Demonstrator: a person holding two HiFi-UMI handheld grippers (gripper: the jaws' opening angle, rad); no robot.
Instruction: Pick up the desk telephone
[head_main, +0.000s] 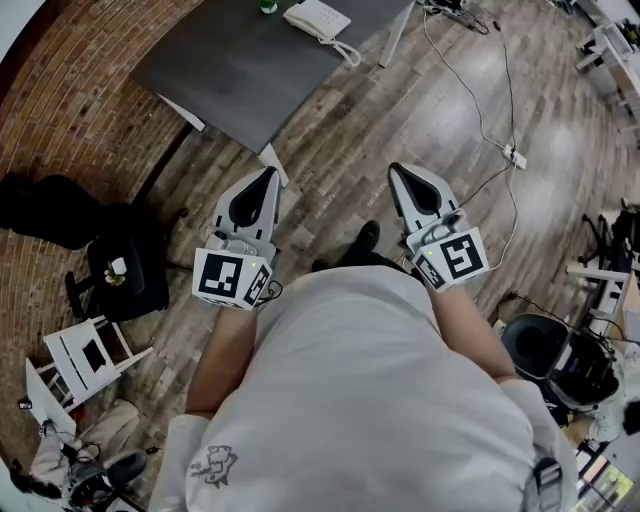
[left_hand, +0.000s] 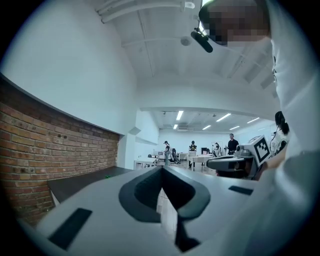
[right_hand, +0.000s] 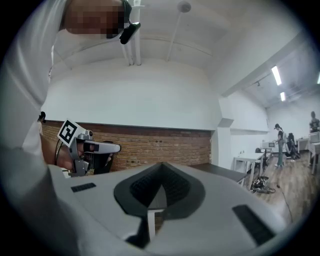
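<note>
Both tools are level over the wood-plank floor (head_main: 340, 130), well short of the target. The left tool (head_main: 268, 176) sits at eleven o'clock in the head view, jaws pressed together with nothing between them. The right tool (head_main: 396, 170) at one o'clock is the same, closed and empty. Up at twelve o'clock the white desk telephone (head_main: 318, 18) lies on the dark grey rectangular bench (head_main: 240, 70), its coiled white cord (head_main: 346, 51) trailing toward five o'clock.

The desk telephone (head_main: 318, 18) lies on the table (head_main: 240, 75), well ahead of the left gripper (head_main: 269, 174) and right gripper (head_main: 395, 168).
</note>
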